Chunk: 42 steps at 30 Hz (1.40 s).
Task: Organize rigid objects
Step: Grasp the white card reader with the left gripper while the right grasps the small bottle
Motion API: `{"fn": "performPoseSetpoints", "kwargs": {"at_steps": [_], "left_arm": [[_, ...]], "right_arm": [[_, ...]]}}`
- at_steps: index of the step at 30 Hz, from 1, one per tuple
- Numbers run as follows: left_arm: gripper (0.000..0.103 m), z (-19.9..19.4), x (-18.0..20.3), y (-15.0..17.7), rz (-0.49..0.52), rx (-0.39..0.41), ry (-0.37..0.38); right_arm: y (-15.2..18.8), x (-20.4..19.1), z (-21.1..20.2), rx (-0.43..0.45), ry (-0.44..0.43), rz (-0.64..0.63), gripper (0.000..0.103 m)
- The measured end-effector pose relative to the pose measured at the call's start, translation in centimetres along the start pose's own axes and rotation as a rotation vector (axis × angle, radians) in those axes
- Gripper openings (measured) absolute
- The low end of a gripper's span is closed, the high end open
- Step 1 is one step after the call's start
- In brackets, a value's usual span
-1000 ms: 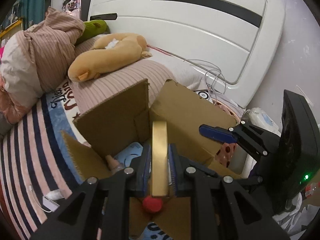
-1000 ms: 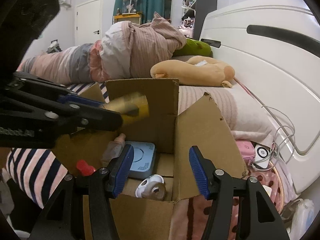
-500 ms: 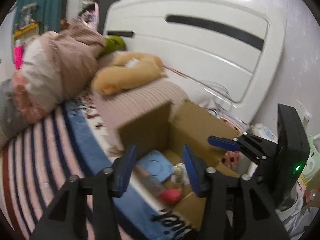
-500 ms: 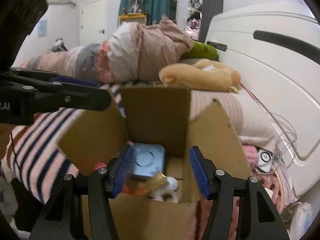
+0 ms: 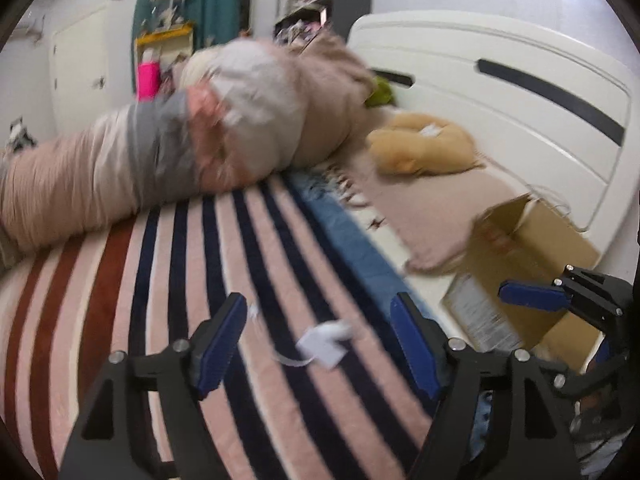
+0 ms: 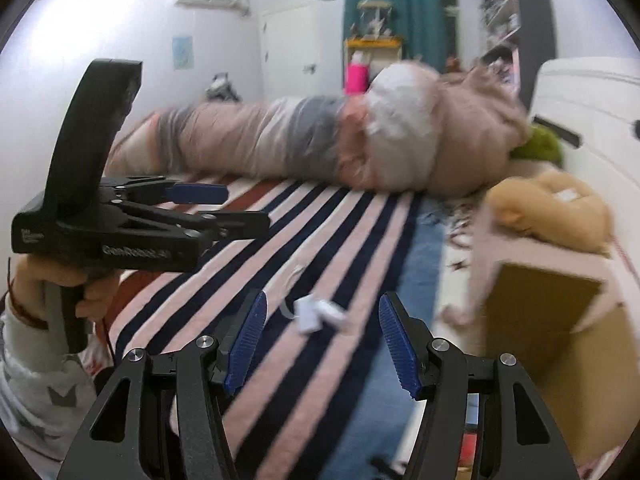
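Observation:
My left gripper point(image 5: 320, 340) is open and empty above the striped bedspread point(image 5: 200, 280). A small white charger with a cable point(image 5: 326, 340) lies on the stripes just ahead, between its fingers. My right gripper point(image 6: 320, 340) is open and empty; the same white charger point(image 6: 318, 314) lies ahead of it. The cardboard box point(image 5: 528, 264) stands at the right edge of the bed; it also shows in the right wrist view point(image 6: 560, 340). Its contents are hidden. The left gripper point(image 6: 196, 204) shows at the left of the right wrist view. Both views are blurred.
A rolled pink and grey duvet point(image 5: 200, 136) lies across the far side of the bed. A tan plush toy point(image 5: 424, 148) rests near the white headboard point(image 5: 520, 92). A pink pillow point(image 5: 432, 216) lies beside the box.
The left gripper let the gold object go into the box, opened, and swung left over the striped bedspread. The right gripper also turned left, away from the box.

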<state>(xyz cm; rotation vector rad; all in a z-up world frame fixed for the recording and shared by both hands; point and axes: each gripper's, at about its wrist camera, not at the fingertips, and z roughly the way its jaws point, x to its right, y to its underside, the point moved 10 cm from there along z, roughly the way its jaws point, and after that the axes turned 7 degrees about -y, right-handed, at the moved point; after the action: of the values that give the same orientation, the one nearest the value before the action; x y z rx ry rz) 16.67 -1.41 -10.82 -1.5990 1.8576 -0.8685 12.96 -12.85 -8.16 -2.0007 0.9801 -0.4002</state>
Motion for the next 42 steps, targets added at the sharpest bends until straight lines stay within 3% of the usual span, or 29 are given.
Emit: {"fn": "performPoseSetpoints", "kwargs": {"at_steps": [4, 8, 13, 14, 16, 17, 21, 25, 27, 29, 31, 32, 33, 38, 42], "left_arm": [[0.071, 3.3, -2.7, 3.3, -0.072, -0.070, -0.001], [0.071, 5.8, -4.1, 5.8, -0.123, -0.125, 0.015], [0.071, 7.9, -4.8, 7.4, -0.152, -0.166, 0.018], [0.071, 8.1, -4.9, 7.6, -0.156, -0.169, 0.018], [0.071, 8.5, -5.2, 7.8, -0.162, -0.176, 0.021], [0.071, 8.5, -5.3, 7.9, -0.164, -0.177, 0.020], [0.071, 8.3, -6.0, 8.2, -0.166, -0.180, 0.010], [0.071, 7.7, -6.4, 8.7, -0.171, -0.187, 0.018], [0.071, 7.5, -6.4, 9.2, -0.161, -0.197, 0.012], [0.071, 7.5, -6.3, 9.7, -0.155, -0.210, 0.005], [0.071, 7.6, -6.2, 10.3, -0.156, -0.222, 0.003], [0.071, 7.6, -6.1, 10.6, -0.158, -0.225, 0.006], [0.071, 7.7, -5.9, 10.9, -0.160, -0.229, 0.013], [0.071, 9.0, -3.9, 12.0, -0.117, -0.252, 0.049], [0.071, 10.8, -2.2, 12.4, -0.038, -0.235, 0.044]], "right_arm": [[2.6, -1.1, 6.4, -0.116, -0.068, 0.040, 0.055], [5.4, 0.0, 11.9, -0.199, -0.071, 0.094, 0.055], [7.1, 1.0, 17.2, -0.247, -0.094, 0.089, 0.055], [7.1, 1.2, 17.7, -0.243, -0.090, 0.085, 0.054], [7.2, 1.7, 18.8, -0.246, -0.079, 0.088, 0.042], [7.4, 1.8, 19.5, -0.264, -0.081, 0.091, 0.024], [7.2, 1.1, 19.6, -0.259, -0.117, 0.112, 0.024], [7.5, -1.7, 19.2, -0.279, -0.303, 0.230, 0.024], [8.0, -3.4, 19.3, -0.312, -0.346, 0.226, 0.025], [8.3, -3.9, 19.1, -0.324, -0.307, 0.159, 0.026], [7.9, -3.3, 18.4, -0.305, -0.257, 0.124, 0.039], [7.7, -2.9, 18.2, -0.291, -0.242, 0.128, 0.052], [7.2, -1.8, 17.5, -0.261, -0.213, 0.138, 0.056], [5.9, 4.3, 17.1, -0.201, -0.001, 0.119, 0.056], [5.9, 6.5, 19.5, -0.211, 0.025, 0.099, 0.056]]}}
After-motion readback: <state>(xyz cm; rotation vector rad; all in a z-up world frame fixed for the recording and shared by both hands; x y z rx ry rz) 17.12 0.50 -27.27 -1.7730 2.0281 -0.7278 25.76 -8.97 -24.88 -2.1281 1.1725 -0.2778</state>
